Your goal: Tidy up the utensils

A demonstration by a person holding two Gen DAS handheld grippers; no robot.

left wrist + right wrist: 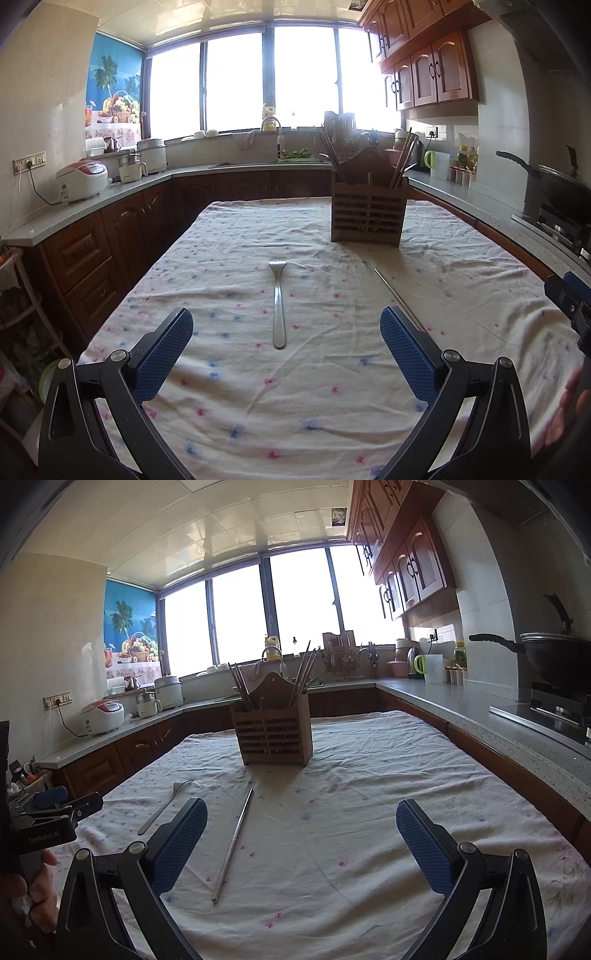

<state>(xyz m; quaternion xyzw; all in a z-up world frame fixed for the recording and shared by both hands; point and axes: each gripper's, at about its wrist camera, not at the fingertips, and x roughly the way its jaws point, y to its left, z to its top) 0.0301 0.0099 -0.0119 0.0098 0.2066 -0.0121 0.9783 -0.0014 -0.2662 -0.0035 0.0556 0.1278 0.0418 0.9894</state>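
Observation:
A metal fork [277, 302] lies on the flowered tablecloth [229, 258], tines pointing away, straight ahead of my open left gripper [286, 332]. To its right lies a thin metal chopstick [397, 295], partly hidden behind the right finger. A wooden slatted utensil holder [365, 210] with several chopsticks stands further back. In the right wrist view the chopstick [233, 843] lies just right of the left finger, the fork [164, 806] further left, the holder [272, 733] behind. My right gripper [301, 834] is open and holds nothing.
The table is ringed by kitchen counters [110, 195] with rice cookers [83, 181] on the left. A stove with a black wok [554, 661] stands on the right counter. A person's hand holds the left gripper body [55, 816] at the table's left edge.

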